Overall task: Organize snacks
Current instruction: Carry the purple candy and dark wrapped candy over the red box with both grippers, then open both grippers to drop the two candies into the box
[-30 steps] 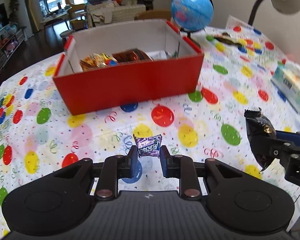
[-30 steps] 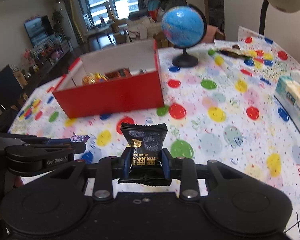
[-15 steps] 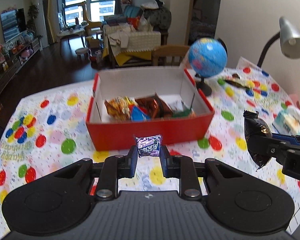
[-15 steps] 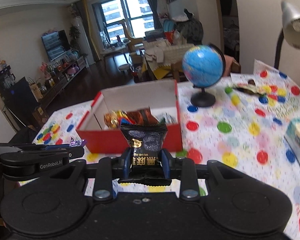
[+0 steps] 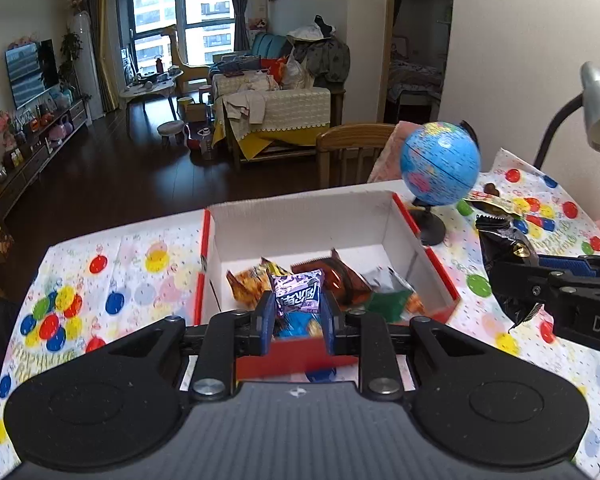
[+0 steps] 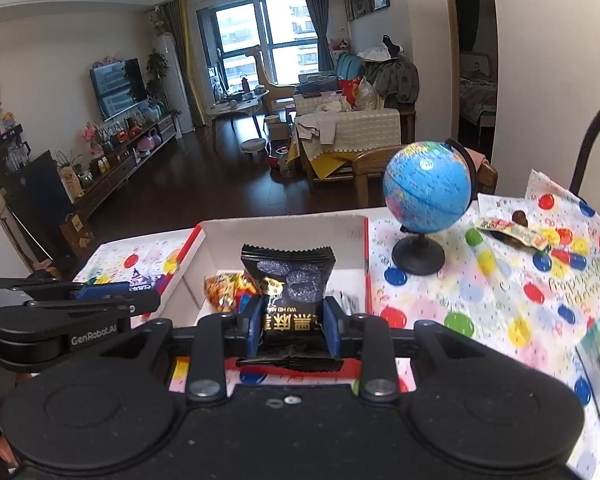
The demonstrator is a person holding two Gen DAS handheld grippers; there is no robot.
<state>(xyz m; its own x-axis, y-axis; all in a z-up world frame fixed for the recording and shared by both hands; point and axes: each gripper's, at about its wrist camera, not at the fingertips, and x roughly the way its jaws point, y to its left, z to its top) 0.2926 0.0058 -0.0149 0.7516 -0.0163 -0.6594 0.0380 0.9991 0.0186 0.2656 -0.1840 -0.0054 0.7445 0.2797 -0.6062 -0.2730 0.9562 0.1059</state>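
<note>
Left hand-held gripper (image 5: 297, 311) pinches a purple candy (image 5: 298, 292), right hand-held gripper (image 6: 291, 322) a black packet (image 6: 288, 276), both angled down over the red box (image 5: 440, 264).

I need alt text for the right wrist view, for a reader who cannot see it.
The right gripper holds a black snack packet over a red box with snacks inside. A blue globe stands right of the box on a dotted tablecloth.

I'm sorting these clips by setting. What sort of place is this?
Most likely a home living and dining room: a sofa, a television, and a table under a party cloth.
</note>
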